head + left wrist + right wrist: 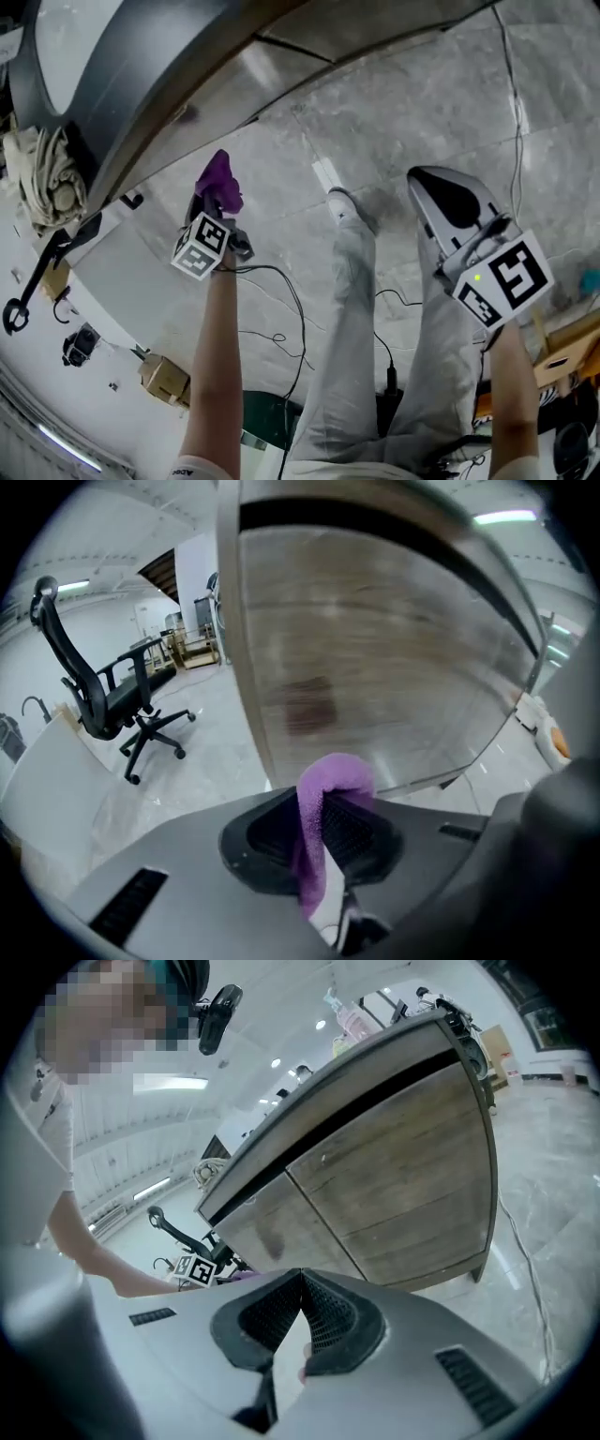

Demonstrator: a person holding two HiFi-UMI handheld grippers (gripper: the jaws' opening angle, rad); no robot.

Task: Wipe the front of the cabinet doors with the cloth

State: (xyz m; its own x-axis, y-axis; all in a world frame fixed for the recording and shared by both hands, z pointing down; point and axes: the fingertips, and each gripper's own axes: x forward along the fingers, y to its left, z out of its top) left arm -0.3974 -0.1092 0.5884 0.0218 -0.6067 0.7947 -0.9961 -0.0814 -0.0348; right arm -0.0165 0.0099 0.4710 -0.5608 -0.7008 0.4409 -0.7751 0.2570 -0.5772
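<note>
A purple cloth [322, 803] is pinched between the jaws of my left gripper [323, 808] and hangs down over them. From the head view, the left gripper [217, 192] holds the cloth [219, 176] close in front of the cabinet [187, 66], with a small gap to it. In the left gripper view the wood-grain cabinet door [375, 658] fills the upper right, blurred. My right gripper [441, 187] hangs out over the floor to the right, away from the cabinet. Its jaws [301, 1279] are shut with nothing between them. The right gripper view shows the cabinet doors [394, 1185] from the side.
A black office chair [103, 700] stands on the grey floor left of the cabinet. A beige bundle of fabric [42, 173] lies on the cabinet top. Cables [281, 300] trail over the floor by the person's legs [352, 309]. A cardboard box [164, 377] and a wooden crate [562, 356] sit nearby.
</note>
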